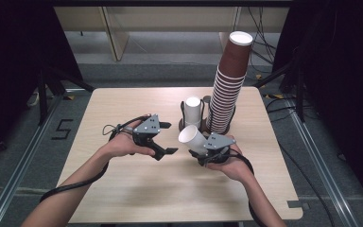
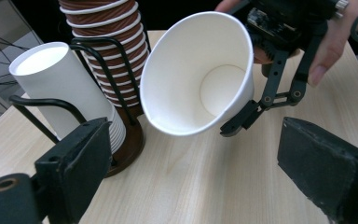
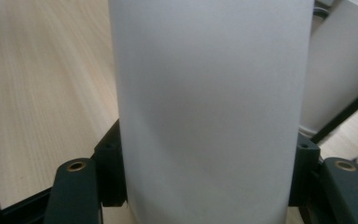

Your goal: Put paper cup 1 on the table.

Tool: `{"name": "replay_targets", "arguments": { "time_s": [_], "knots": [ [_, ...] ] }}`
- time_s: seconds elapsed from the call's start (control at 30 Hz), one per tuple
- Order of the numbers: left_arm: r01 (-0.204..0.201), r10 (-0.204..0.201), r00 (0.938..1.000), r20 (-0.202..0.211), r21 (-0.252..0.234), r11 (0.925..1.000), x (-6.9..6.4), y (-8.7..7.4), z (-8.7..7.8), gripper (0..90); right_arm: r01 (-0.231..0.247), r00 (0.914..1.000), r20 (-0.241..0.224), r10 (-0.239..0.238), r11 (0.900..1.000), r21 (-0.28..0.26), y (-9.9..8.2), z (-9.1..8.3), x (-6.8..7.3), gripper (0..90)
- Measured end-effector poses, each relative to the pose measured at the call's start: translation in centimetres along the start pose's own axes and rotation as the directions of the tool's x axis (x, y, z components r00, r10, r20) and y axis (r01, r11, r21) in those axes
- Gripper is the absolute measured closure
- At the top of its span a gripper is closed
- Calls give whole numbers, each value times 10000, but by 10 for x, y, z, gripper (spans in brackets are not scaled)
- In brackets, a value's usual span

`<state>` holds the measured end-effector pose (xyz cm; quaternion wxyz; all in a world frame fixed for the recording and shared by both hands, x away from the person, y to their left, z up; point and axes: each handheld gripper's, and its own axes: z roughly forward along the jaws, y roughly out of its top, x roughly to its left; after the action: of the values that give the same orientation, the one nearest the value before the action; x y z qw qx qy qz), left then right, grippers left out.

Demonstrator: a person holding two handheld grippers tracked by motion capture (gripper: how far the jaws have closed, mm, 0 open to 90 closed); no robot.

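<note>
Right claw [image 1: 199, 150]: clenched on a white paper cup [image 1: 192, 139], one jaw pressed to each side of the cup wall, as the right gripper view confirms. The cup is held clear of the surface [image 1: 137, 189], tilted, with its open mouth turned toward the left claw and slightly upward. In the left gripper view the inside of the cup and its round bottom are plainly seen, and the rim is pinched slightly out of round.

Left claw [image 1: 168, 138]: released, jaws standing apart with nothing between them. It is held near the cup's mouth, not touching it.

Behind the held cup, a dark wire holder [image 1: 183, 122] stands on the surface and carries an upright stack of white cups [image 1: 193, 111]. Just beside it, to the right, a tall stack of brown cups [image 1: 229, 80] rises from the same rack and leans slightly to the right.

Both hands are above the near half of the pale wooden surface.
</note>
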<state>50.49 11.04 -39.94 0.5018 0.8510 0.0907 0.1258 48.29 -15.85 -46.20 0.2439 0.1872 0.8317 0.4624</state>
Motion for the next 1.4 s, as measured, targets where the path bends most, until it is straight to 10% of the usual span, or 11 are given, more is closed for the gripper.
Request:
{"name": "replay_targets", "arguments": {
  "time_s": [0.7,1.23,1.4],
  "knots": [
    [1072,-1148,9916,-587,-1198,9870,0,-8,3,90,-759,9898,1138,853,9936,-841,-7,2,3,360],
    [2014,-2187,9738,-626,-2101,9567,-10,-4,12,75,-1438,9641,1982,1768,9749,-1700,-4,2,13,359],
    [2470,-2680,9620,-528,-2503,9361,-11,-3,18,73,-1384,9566,2260,1842,9692,-2038,-5,5,15,359]
  ]
}}
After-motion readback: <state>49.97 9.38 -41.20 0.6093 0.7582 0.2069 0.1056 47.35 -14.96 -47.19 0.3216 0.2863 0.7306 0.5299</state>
